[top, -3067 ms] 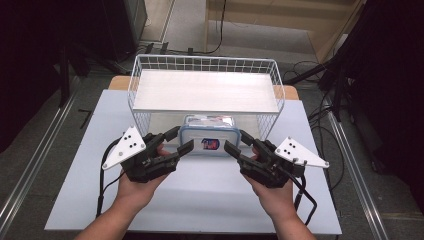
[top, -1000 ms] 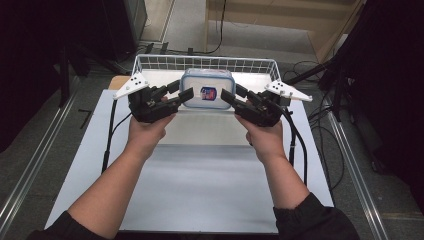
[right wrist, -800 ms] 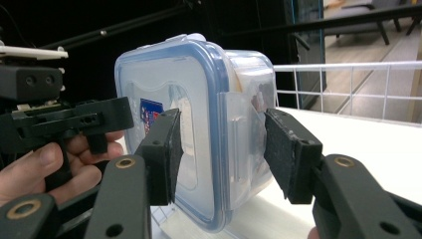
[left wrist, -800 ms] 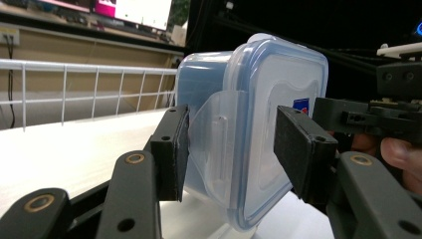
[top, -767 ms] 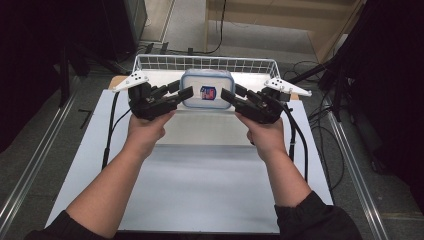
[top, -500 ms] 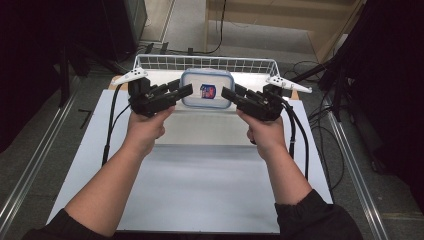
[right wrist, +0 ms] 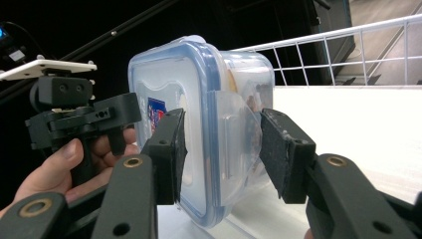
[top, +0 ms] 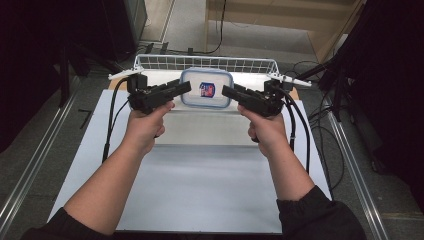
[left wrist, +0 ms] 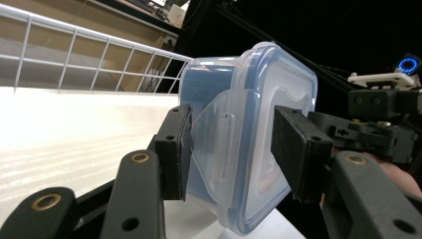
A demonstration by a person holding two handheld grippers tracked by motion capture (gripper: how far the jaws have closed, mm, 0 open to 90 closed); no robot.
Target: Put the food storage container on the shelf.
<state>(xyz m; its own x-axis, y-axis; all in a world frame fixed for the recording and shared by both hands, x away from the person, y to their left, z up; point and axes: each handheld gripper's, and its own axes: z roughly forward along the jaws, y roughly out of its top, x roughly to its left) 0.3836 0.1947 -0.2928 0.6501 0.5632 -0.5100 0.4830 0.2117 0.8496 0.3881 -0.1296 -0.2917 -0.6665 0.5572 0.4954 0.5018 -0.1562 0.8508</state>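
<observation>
Together, two hand-held grippers frame a clear plastic food container [top: 206, 88] with a blue-rimmed snap lid, which sits over the white floor of a wire basket [top: 150, 62] at the far end of the table [top: 190, 185]. The left gripper [top: 181, 88] comes at the container's left end and the right gripper [top: 227, 92] at its right end, most likely so the load is shared evenly and the box stays level. In the left gripper view, the jaws straddle the folding lid latch [left wrist: 219, 144]; the left pad [left wrist: 183, 149] appears to touch the container wall, while the right pad [left wrist: 293, 149] stands a little off the lid face, so this gripper looks slackened rather than clamped. In the right gripper view, the jaws also bracket the latch [right wrist: 231, 144] at that end, one pad [right wrist: 176, 149] against the lid and the other pad [right wrist: 283, 154] just beside the latch; whether it presses firmly cannot be told. Whether the container rests on the basket floor or hangs just above it is also unclear. The basket's rear wire wall stands just behind the container. The near side looks open, and the broad bare tabletop between the person's forearms offers plenty of room to draw the grippers back.
</observation>
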